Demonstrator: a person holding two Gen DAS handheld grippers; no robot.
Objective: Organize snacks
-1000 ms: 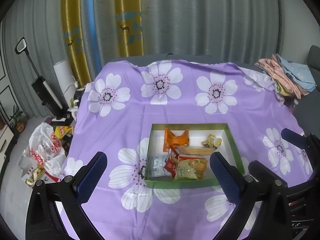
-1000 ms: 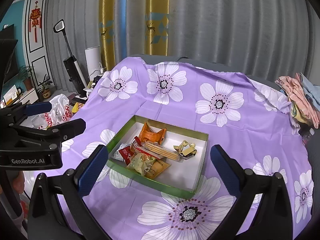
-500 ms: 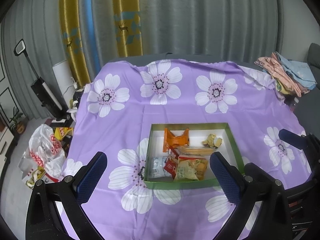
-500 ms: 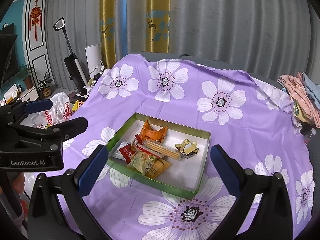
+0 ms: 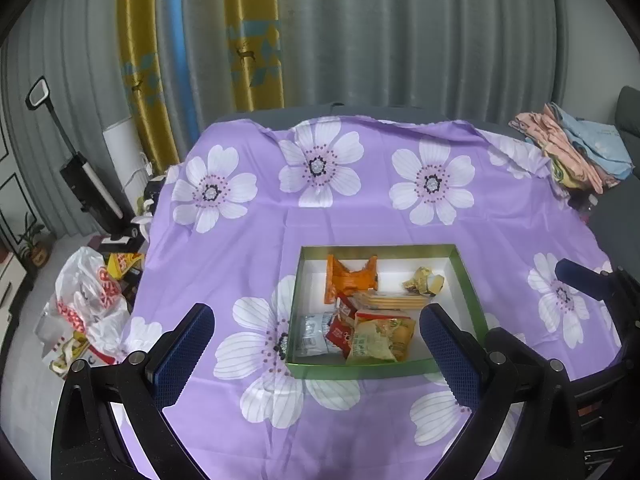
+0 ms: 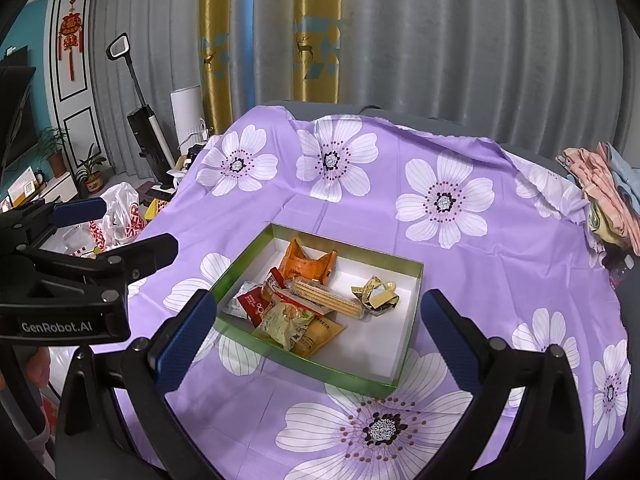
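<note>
A green-rimmed shallow box with a white inside sits on the purple flowered cloth. In it lie an orange packet, a gold wrapper, a long biscuit pack, a yellow-green packet, a red packet and a silver packet. My left gripper is open and empty, held above the box's near edge. My right gripper is open and empty, held above the box.
A pile of folded clothes lies at the table's far right corner. Plastic bags and an upright vacuum stand on the floor to the left. Curtains hang behind the table.
Both views have drifted slightly; the box and snacks lie as before. Both grippers stay open and empty.
</note>
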